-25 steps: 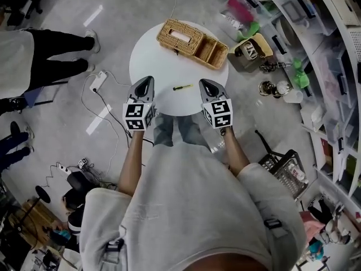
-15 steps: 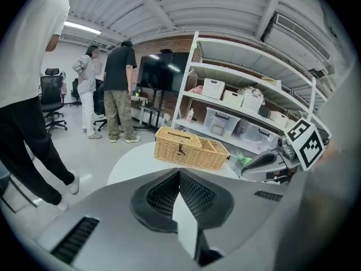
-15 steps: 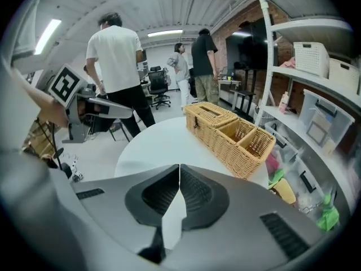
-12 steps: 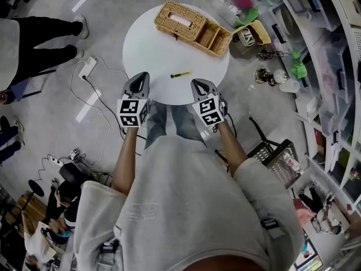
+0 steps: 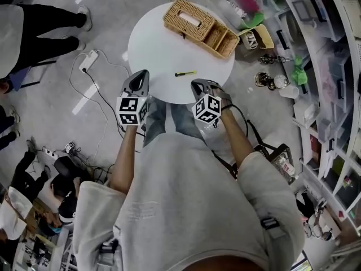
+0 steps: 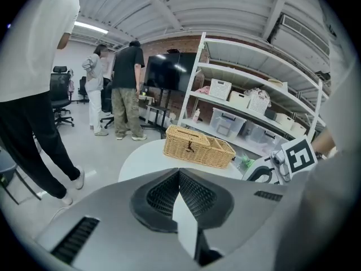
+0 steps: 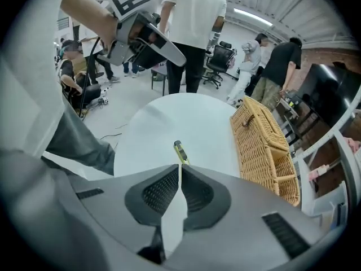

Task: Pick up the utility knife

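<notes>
Utility knife (image 5: 185, 73): yellow and black, lying flat on the bare top of the round white table (image 5: 155, 47), toward the near edge and between the two grippers. In the right gripper view it sits just beyond the closed jaw tips, untouched.

Left gripper (image 5: 142, 75): jaws pressed together with nothing between them. It hangs over the near-left rim of the table, well apart from the knife.

Right gripper (image 5: 197, 84): jaws closed tip to tip and empty, at the near-right rim of the table. It is pointed steeply down, with the knife near its nose but not in contact.

Wicker basket (image 5: 200, 28): on the far side of the table, apart from the knife. One end is lidded, with a slot showing something pale inside. The other end has two open compartments – their contents cannot be made out.

Wire basket (image 5: 280, 161): on the floor to the person's right, holding a white-and-red item that is too small to identify.

Shelving (image 6: 265, 103): white shelves carrying small white baskets and clear lidded bins – their contents are unclear.

Floor: a power strip (image 5: 87, 61) with a cable lies to the left of the table, and people (image 6: 127, 89) stand farther off.
</notes>
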